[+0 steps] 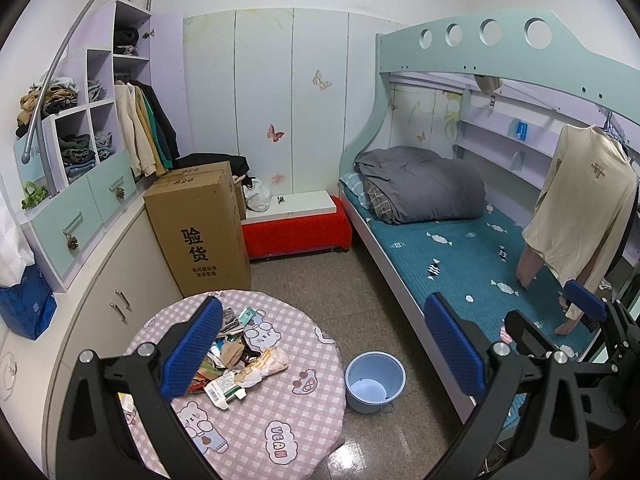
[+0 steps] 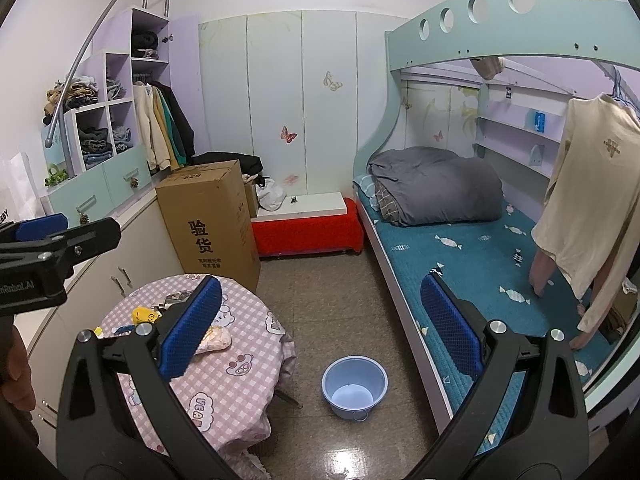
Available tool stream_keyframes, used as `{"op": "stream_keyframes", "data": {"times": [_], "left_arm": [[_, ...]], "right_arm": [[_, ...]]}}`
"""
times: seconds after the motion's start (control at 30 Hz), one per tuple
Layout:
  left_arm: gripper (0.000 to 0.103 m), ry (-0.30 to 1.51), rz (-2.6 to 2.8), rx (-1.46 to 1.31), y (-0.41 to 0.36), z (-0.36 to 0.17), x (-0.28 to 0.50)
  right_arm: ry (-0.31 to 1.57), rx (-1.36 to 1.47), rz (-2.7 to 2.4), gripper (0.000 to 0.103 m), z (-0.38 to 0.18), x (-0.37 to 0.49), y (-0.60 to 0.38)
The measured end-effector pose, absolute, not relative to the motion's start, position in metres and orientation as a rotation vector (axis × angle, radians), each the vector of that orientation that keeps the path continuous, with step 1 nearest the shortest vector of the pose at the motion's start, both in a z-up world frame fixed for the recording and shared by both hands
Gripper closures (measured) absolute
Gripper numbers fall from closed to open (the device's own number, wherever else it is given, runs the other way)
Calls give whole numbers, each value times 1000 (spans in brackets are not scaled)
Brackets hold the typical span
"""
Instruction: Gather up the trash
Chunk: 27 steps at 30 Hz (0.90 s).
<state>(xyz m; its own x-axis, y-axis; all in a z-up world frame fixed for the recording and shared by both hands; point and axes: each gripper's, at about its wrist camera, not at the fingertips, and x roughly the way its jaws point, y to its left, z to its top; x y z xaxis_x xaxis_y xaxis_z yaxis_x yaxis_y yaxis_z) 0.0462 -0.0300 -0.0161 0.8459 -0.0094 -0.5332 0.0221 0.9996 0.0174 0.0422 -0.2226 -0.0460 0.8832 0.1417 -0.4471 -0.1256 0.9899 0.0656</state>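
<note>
Jaws of left gripper point(image 1: 324, 344) and right gripper point(image 2: 320, 330) spread wide, empty, above trash point(image 1: 236, 356) on table point(image 1: 280, 432).

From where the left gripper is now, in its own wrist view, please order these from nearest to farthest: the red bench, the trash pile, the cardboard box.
From the left gripper:
1. Trash pile, on the checked table just under the left finger.
2. Cardboard box, on the floor behind the table, to the left.
3. Red bench, against the far wall, centre.
</note>
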Motion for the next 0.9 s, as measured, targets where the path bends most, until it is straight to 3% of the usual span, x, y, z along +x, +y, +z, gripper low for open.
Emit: {"op": "stream_keyframes", "data": {"times": [0.6, 0.9], "left_arm": [[4, 629, 20, 3, -76, -25, 46], [4, 705, 33, -25, -63, -42, 54]], "right_arm": [[537, 70, 222, 6, -58, 48, -264], [619, 69, 251, 6, -74, 55, -250]]}}
